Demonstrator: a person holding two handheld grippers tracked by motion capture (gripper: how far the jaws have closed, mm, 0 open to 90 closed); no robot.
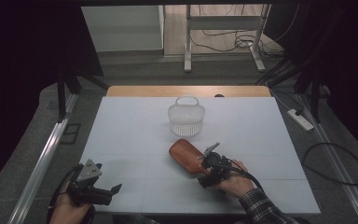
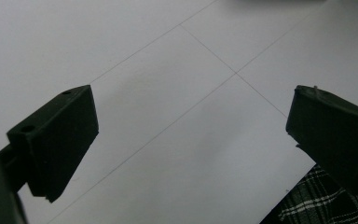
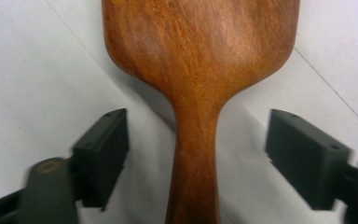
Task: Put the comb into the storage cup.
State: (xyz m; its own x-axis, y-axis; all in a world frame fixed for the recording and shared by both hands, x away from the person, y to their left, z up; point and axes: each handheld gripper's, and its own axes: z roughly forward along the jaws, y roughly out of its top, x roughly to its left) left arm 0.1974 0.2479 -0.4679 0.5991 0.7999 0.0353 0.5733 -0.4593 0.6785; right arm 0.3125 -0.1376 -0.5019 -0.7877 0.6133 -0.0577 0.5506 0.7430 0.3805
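The right gripper (image 3: 196, 158) has its jaws spread astride the wooden brush (image 1: 185, 155) handle near the worktop's front edge, untouching, so an off-centre squeeze could skid it sideways.

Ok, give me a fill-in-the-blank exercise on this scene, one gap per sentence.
1. The right gripper has its jaws on either side of the wooden brush's ____, not yet pressing on it.
2. Beyond the brush stands a white ____ with a handle.
3. The left gripper has its jaws ____, with nothing between them.

Missing words: handle; basket; open
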